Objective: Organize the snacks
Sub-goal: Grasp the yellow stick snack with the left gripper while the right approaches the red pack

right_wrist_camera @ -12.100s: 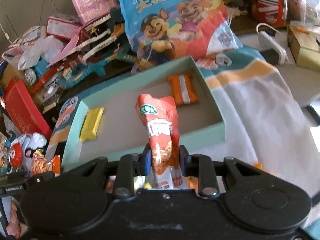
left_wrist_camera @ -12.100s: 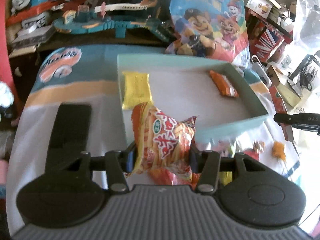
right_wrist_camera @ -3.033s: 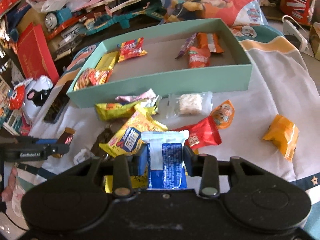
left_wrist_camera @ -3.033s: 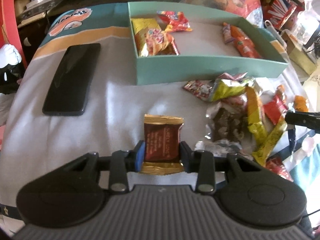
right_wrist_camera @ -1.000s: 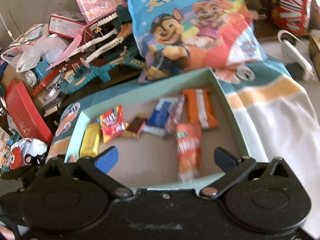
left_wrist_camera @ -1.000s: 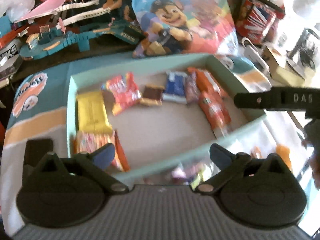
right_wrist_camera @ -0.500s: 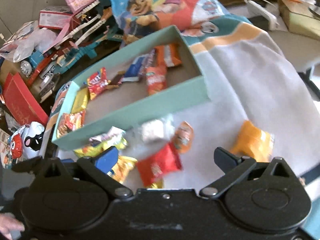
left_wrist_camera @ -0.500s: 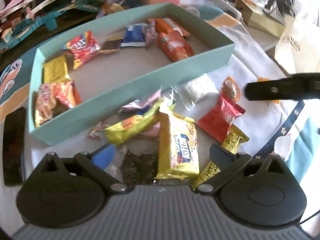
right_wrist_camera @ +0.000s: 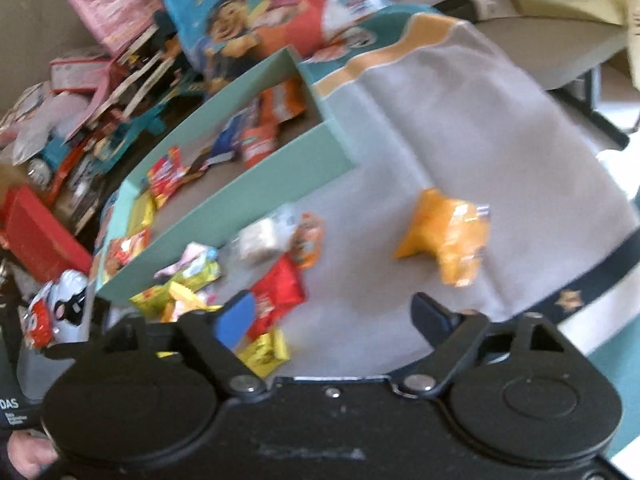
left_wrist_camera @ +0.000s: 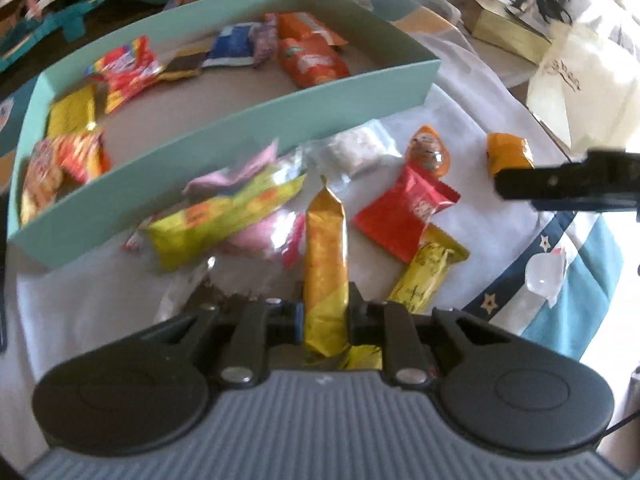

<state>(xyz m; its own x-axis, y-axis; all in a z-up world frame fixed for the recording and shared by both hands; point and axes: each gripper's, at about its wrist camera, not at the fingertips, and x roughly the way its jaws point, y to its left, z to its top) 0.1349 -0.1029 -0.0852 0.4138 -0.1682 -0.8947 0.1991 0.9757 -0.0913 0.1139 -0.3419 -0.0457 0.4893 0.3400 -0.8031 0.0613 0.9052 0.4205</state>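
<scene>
My left gripper (left_wrist_camera: pixel 323 316) is shut on a yellow-orange snack packet (left_wrist_camera: pixel 324 256), held edge-up near the table's front. The teal box (left_wrist_camera: pixel 224 128) lies beyond with several snacks inside, among them an orange packet (left_wrist_camera: pixel 310 60) and a blue one (left_wrist_camera: pixel 232 46). Loose snacks lie in front of the box: a red packet (left_wrist_camera: pixel 402 210), a yellow-green packet (left_wrist_camera: pixel 224 220) and a clear packet (left_wrist_camera: pixel 354 150). My right gripper (right_wrist_camera: pixel 332 320) is open and empty above the cloth, near an orange packet (right_wrist_camera: pixel 448 232) and the red packet (right_wrist_camera: pixel 276 300). The box (right_wrist_camera: pixel 256 196) shows at left.
A Paw Patrol bag (right_wrist_camera: pixel 272 12) and toys (right_wrist_camera: pixel 100 92) stand behind the box. A red box (right_wrist_camera: pixel 36 232) and a penguin toy (right_wrist_camera: pixel 56 312) sit at the left. A yellow box (left_wrist_camera: pixel 504 28) and a white bag (left_wrist_camera: pixel 580 92) are at the right. The cloth's edge (left_wrist_camera: pixel 552 280) is near.
My left gripper has dropped to the loose pile and shut on the yellow-orange packet, now held edge-up. My right gripper has moved lower and right toward the orange packet, still open.
</scene>
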